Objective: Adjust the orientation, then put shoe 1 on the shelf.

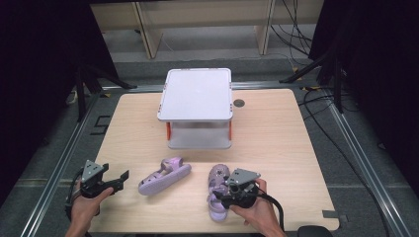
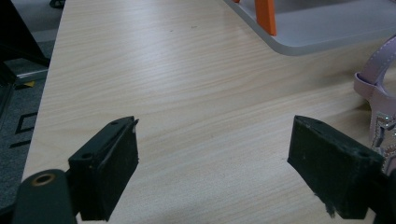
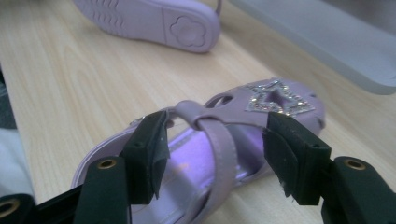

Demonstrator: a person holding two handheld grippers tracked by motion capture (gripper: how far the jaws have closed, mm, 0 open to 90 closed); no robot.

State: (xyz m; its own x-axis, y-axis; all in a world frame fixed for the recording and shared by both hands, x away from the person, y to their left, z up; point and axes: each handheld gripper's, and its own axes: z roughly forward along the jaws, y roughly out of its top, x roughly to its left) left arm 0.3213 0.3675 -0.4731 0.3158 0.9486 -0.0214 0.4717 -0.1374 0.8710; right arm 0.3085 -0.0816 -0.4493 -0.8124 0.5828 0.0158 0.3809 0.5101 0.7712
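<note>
Right gripper view: right gripper (image 3: 212, 154) noted over upright sandal (image 3: 261, 109), jaws parted wide astride its ankle strap (image 3: 219, 140), pads clear of strap. High view: that sandal (image 1: 217, 190) seen near front table edge (image 1: 197, 231). Second sandal (image 1: 164, 175) found on its side, just left. Left gripper (image 2: 212, 170) held wide open over bare wood, nothing between. Two-tier shelf (image 1: 196, 94) sat farther back; open tabletop between.
</note>
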